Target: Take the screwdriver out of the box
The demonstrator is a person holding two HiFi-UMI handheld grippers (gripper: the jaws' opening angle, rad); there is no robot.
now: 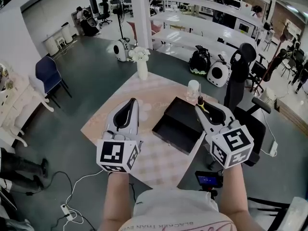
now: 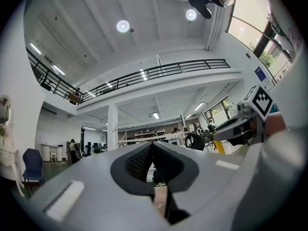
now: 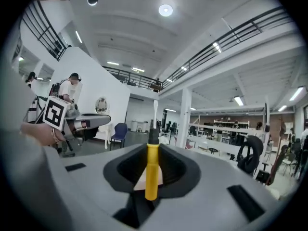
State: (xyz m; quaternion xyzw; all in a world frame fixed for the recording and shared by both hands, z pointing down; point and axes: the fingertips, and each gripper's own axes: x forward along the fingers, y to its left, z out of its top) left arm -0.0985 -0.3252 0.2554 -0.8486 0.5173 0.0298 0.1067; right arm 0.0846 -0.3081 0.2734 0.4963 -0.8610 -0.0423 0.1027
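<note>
While I watch the head view, my right gripper (image 1: 202, 109) shows at four o'clock, clamped on the screwdriver (image 3: 151, 170). Its yellow handle stands upright between the jaws, shaft pointing to twelve o'clock. The tool is outside the open black box (image 1: 169, 129), at about two o'clock from its centre. My left gripper (image 1: 131, 105), at eight o'clock over the table (image 1: 159, 165), has its jaws together and empty.

L claw (image 2: 152, 146), tips together, nothing btwn; R claw (image 2: 216, 134) off to right
</note>
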